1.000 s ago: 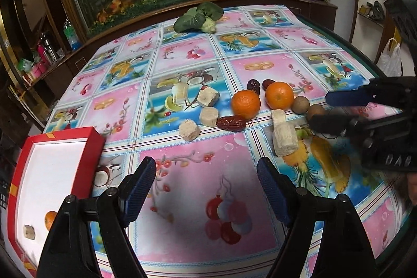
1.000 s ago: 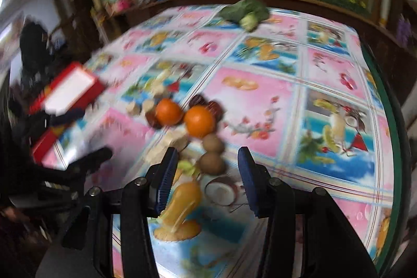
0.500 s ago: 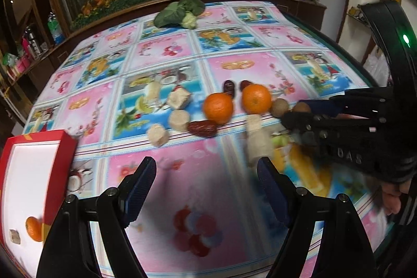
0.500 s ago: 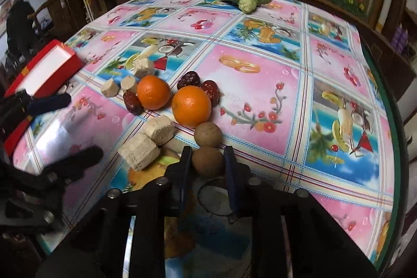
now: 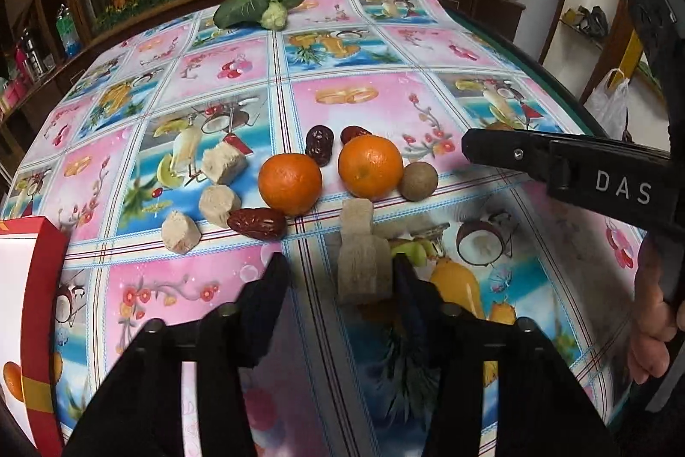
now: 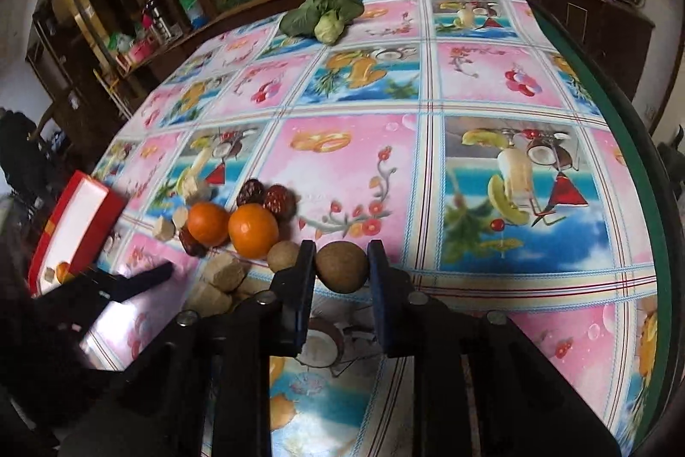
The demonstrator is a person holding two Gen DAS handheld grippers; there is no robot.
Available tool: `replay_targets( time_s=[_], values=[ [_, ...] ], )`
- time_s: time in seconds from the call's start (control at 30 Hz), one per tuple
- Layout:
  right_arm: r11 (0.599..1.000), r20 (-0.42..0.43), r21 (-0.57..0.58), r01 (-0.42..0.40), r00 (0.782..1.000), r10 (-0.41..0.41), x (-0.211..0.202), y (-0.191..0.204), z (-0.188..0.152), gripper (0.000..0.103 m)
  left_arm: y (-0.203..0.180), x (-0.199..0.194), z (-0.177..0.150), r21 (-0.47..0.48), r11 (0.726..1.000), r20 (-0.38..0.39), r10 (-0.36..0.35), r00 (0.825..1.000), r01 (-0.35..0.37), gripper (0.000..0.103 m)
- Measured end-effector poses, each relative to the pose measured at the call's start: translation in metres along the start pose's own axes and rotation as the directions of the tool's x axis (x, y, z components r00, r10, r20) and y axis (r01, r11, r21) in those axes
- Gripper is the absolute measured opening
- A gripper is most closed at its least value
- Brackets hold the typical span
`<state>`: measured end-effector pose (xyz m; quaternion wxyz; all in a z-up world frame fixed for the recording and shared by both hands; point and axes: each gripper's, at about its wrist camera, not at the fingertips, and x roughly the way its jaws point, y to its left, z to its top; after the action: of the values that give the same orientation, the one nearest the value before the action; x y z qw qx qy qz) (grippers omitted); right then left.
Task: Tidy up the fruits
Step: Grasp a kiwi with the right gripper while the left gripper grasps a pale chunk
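Observation:
My right gripper (image 6: pixel 341 266) is shut on a brown round fruit (image 6: pixel 341 266) and holds it above the table. A second brown fruit (image 6: pixel 282 256) lies beside two oranges (image 6: pixel 252 230) and dark red dates (image 6: pixel 278 200). My left gripper (image 5: pixel 340 277) is open, low over the cloth, with a beige sugarcane chunk (image 5: pixel 361 273) between its fingers, close to the right one. In the left wrist view the oranges (image 5: pixel 370 166), the brown fruit (image 5: pixel 418 181), a date (image 5: pixel 257 223) and more beige chunks (image 5: pixel 219 200) lie just ahead. The right gripper (image 5: pixel 469 144) shows at the right; its held fruit is hidden.
A red box with a white inside (image 5: pixel 25 311) stands at the table's left edge, holding an orange (image 5: pixel 10 382) and a beige piece. A green leafy vegetable (image 5: pixel 261 5) lies at the far side. The green table rim (image 6: pixel 620 106) curves along the right.
My right gripper has lifted the brown fruit off the table. My left gripper has moved forward and down, now around the sugarcane chunk.

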<state>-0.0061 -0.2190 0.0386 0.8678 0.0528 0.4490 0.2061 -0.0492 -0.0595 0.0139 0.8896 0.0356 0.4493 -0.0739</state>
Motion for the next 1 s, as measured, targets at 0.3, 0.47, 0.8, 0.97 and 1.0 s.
replay_targets(
  time_s=[0.3, 0.47, 0.8, 0.97, 1.0],
  values=[
    [1.0, 0.029, -0.013, 0.006, 1.0, -0.005, -0.004, 0.003, -0.001, 0.026, 0.017, -0.014, -0.009, -0.057, 0.998, 0.03, 0.008, 1.0, -0.006, 0.025],
    [0.999, 0.059, -0.015, 0.032, 0.998, -0.031, -0.007, 0.002, 0.0, 0.026, 0.034, -0.035, -0.021, -0.084, 0.995, 0.075, 0.058, 0.995, -0.052, 0.025],
    [0.991, 0.1, -0.005, 0.132, 0.986, -0.131, -0.001, -0.001, 0.003, 0.026, 0.077, -0.079, -0.035, -0.143, 0.968, 0.203, 0.23, 0.952, -0.204, 0.025],
    [0.995, 0.139, 0.02, 0.1, 0.985, -0.102, -0.003, 0.009, 0.006, 0.026, 0.1, -0.095, -0.042, -0.191, 0.95, 0.232, 0.289, 0.929, -0.248, 0.025],
    [0.996, 0.151, 0.015, 0.083, 0.985, -0.084, -0.004, 0.014, 0.006, 0.026, 0.105, -0.098, -0.043, -0.2, 0.946, 0.24, 0.301, 0.923, -0.256, 0.025]
  ],
)
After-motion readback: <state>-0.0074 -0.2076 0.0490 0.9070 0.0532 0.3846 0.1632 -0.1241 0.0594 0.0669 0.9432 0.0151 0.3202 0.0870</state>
